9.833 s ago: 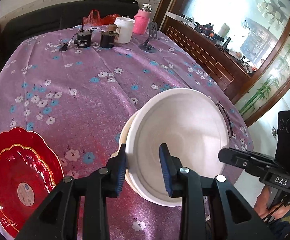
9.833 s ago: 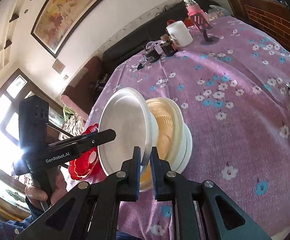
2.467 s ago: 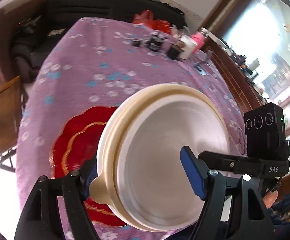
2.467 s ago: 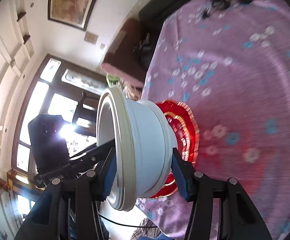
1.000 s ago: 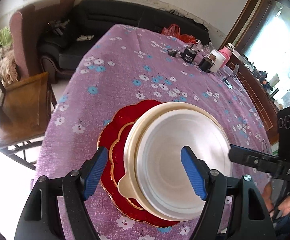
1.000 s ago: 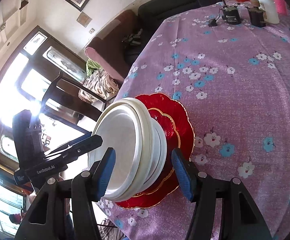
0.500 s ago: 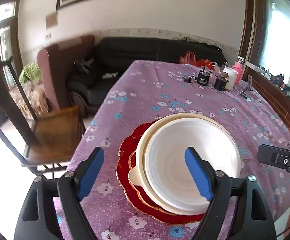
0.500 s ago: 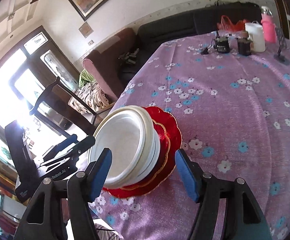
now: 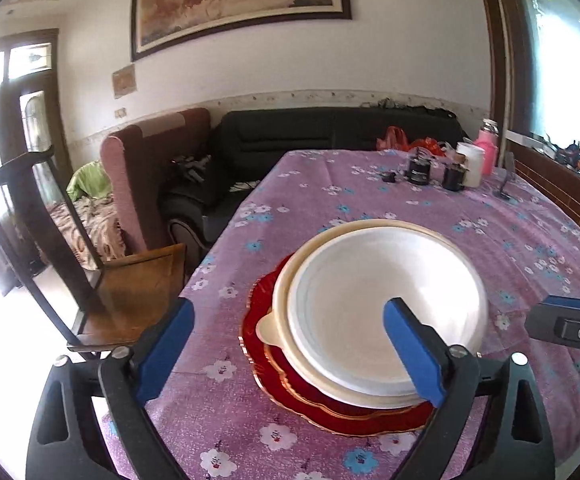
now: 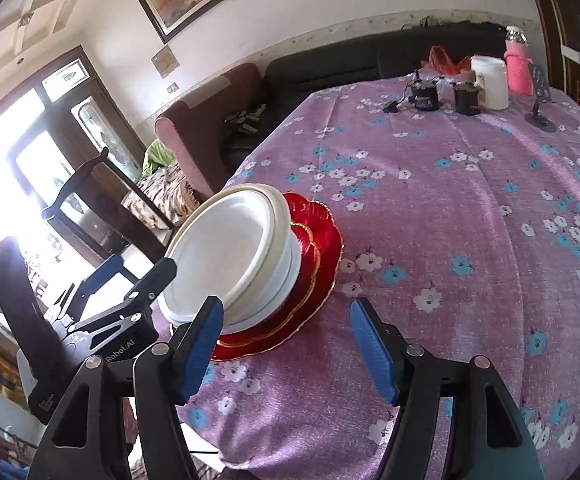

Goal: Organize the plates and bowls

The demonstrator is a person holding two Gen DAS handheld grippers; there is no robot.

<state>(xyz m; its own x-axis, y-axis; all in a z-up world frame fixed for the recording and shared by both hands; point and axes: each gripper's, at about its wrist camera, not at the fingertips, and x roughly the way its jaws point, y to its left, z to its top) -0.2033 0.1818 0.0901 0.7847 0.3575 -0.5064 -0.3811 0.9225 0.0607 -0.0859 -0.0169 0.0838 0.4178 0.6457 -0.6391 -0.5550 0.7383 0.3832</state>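
Both tools drawn back – left tool [image 9: 288, 342] gaping, right tool [image 10: 290, 346] empty

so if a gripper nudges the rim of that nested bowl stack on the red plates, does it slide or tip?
Probably slides first: the bowl stack sits on glossy red plates, which look slick. Tipping seems less likely, since the bowls look wide and low. They look rigid and breakable, and the stack sits near the table edge, so push gently.

Bowl stack [image 9: 385, 300] blocks near edge; tablecloth [image 10: 469, 208] beyond lies open.
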